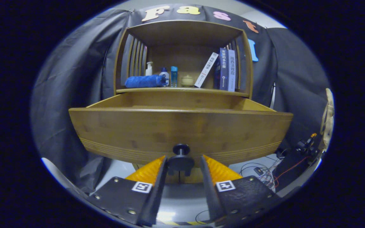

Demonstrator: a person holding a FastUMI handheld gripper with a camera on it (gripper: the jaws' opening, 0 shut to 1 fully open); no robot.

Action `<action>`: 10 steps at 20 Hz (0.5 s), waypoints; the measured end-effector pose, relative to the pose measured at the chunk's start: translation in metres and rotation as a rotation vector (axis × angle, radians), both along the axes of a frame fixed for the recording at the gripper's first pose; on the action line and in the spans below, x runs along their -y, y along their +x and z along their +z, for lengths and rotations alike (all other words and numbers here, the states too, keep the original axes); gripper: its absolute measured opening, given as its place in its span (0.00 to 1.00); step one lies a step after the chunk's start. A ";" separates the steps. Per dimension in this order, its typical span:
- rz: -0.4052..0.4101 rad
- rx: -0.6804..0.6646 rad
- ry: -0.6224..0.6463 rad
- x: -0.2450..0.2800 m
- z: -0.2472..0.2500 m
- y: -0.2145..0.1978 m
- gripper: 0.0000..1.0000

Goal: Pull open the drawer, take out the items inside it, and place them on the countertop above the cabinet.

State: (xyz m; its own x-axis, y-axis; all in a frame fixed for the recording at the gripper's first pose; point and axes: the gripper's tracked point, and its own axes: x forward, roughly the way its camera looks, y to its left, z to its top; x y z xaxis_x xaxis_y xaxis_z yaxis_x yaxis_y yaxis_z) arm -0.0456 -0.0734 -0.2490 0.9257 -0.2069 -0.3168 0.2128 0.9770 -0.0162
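Dark cloth hangs behind a wooden cabinet (182, 57) whose countertop (182, 90) carries a rolled blue towel (144, 81), small bottles (165, 76) and books (225, 69), well beyond the fingers. The drawer (179, 129) stands pulled out just ahead, its inside hidden behind the front panel. Between the gripper's (182, 164) spread fingers sits the knob (181, 148), neither finger pressing it, probably because the pull looks finished.
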 end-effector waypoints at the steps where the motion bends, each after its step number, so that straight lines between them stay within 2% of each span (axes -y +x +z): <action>1: 0.004 0.006 0.002 -0.002 0.006 -0.003 0.72; 4: -0.004 0.043 -0.048 -0.001 0.033 -0.009 0.99; 10: 0.028 0.111 -0.121 -0.011 0.083 -0.025 0.98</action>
